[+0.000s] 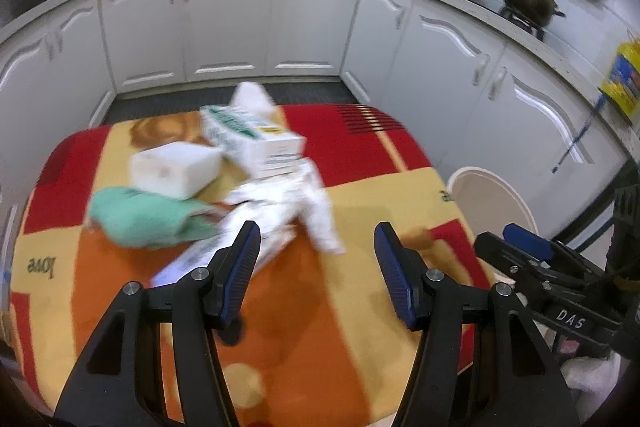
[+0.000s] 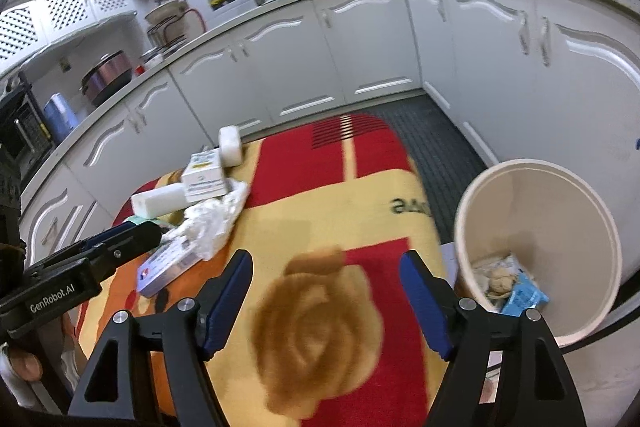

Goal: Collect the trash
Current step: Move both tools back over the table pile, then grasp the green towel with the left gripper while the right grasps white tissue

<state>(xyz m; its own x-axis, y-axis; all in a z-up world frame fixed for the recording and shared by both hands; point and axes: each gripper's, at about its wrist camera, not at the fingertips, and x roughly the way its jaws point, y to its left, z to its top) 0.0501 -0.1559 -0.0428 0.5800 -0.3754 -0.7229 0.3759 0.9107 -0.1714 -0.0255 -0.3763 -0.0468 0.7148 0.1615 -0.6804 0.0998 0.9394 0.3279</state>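
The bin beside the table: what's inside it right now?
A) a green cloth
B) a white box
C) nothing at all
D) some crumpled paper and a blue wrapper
D: the right wrist view looks into the bin, where crumpled paper and a blue wrapper lie at the bottom.

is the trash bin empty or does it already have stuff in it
Not empty. The right wrist view looks down into the beige bin beside the table: crumpled paper and a blue wrapper lie at its bottom, the rest unfilled.
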